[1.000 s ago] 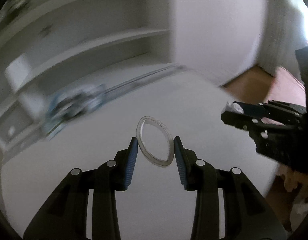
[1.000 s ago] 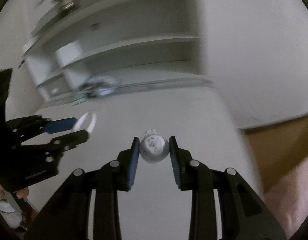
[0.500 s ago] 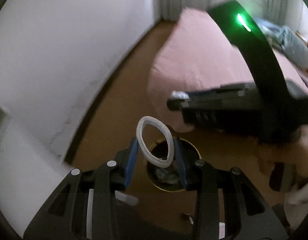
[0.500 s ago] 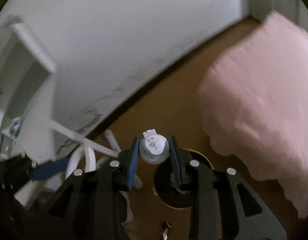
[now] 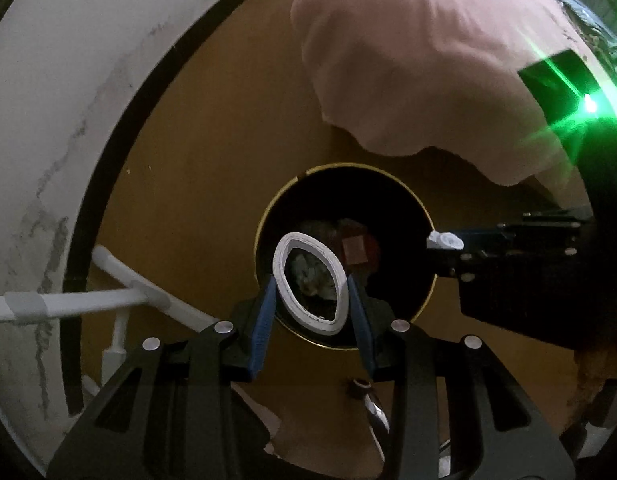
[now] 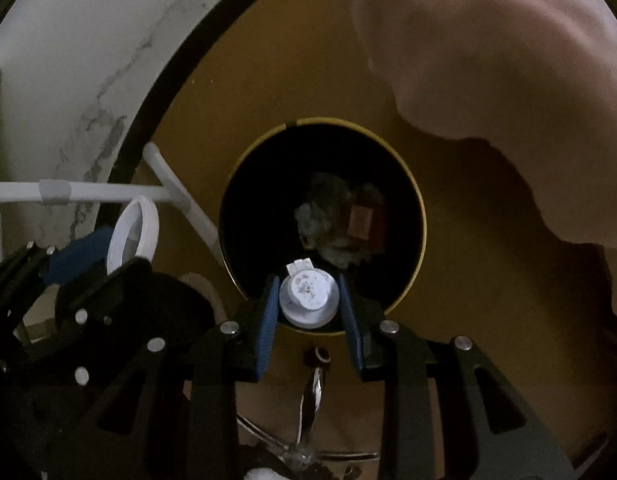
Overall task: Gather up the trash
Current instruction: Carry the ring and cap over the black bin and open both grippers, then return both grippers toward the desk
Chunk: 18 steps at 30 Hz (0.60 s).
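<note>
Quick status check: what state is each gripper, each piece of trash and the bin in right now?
Left gripper: shut on the ring.
Ring: squeezed oval, over the bin.
Right gripper: shut on the cap.
Cap: held over the bin's near edge.
Bin: open, trash already at the bottom.

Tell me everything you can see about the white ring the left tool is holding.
The white ring is a thin flat band, seemingly plastic or paper, squeezed into an oval between the blue pads of the left tool. It stands on edge, hollow centre facing the camera, hanging over the open mouth of the dark, gold-rimmed bin. Only the pads touch it. The right wrist view shows it too.
</note>
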Available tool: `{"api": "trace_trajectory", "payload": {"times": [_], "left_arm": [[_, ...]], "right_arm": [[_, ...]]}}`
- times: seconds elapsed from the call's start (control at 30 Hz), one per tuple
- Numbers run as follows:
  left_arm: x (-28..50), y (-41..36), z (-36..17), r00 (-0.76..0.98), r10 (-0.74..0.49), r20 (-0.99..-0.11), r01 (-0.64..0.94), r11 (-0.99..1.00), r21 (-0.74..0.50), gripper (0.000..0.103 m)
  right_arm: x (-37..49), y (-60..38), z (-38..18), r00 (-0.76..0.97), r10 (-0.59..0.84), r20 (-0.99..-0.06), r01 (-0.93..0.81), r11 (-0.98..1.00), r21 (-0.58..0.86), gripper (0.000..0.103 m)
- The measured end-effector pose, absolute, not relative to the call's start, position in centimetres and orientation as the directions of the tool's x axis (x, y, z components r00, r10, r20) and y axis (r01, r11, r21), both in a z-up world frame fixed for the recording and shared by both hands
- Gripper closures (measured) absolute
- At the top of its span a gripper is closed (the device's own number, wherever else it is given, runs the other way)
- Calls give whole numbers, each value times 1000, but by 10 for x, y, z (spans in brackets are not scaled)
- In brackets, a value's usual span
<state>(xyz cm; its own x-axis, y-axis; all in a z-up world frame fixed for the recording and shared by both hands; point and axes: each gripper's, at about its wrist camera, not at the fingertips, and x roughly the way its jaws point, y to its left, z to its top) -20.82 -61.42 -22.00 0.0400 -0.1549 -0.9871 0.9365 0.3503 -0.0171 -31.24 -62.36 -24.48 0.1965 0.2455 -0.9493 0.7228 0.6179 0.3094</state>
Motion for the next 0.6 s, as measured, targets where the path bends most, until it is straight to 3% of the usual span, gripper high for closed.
{"api": "trace_trajectory", "payload": {"times": [0.27,0.3,0.33,0.37,0.4,0.43,0.47,0.6], "left_arm": [[-208,-612,-224,15,-165,-986,925,376,-49,67],[-208,-612,-223,10,-172,-985,924,378,-57,66],[-207,-613,-222,1,-176,-984,921,383,-67,66],[-207,-612,-222,-11,-175,-984,916,393,-80,55],[-208,-613,-219,-30,-181,-983,911,400,-102,43],[-210,-613,-216,-39,-199,-979,908,403,-118,15],[-211,-611,-208,-36,-235,-971,908,399,-130,9],[-225,-613,-166,-23,-348,-937,930,336,-148,9]], "right_arm": [[-318,-637,-237,237,253,-938,747,570,342,72],[-318,-640,-237,255,260,-931,751,554,360,70],[-320,-643,-235,272,262,-926,757,536,374,54],[-320,-647,-232,278,247,-928,764,529,369,26],[-325,-652,-226,280,219,-934,770,530,355,17],[-327,-657,-221,281,191,-941,776,531,340,14],[-331,-663,-214,283,164,-945,785,526,327,14],[-357,-691,-168,284,11,-959,849,461,257,14]]}}
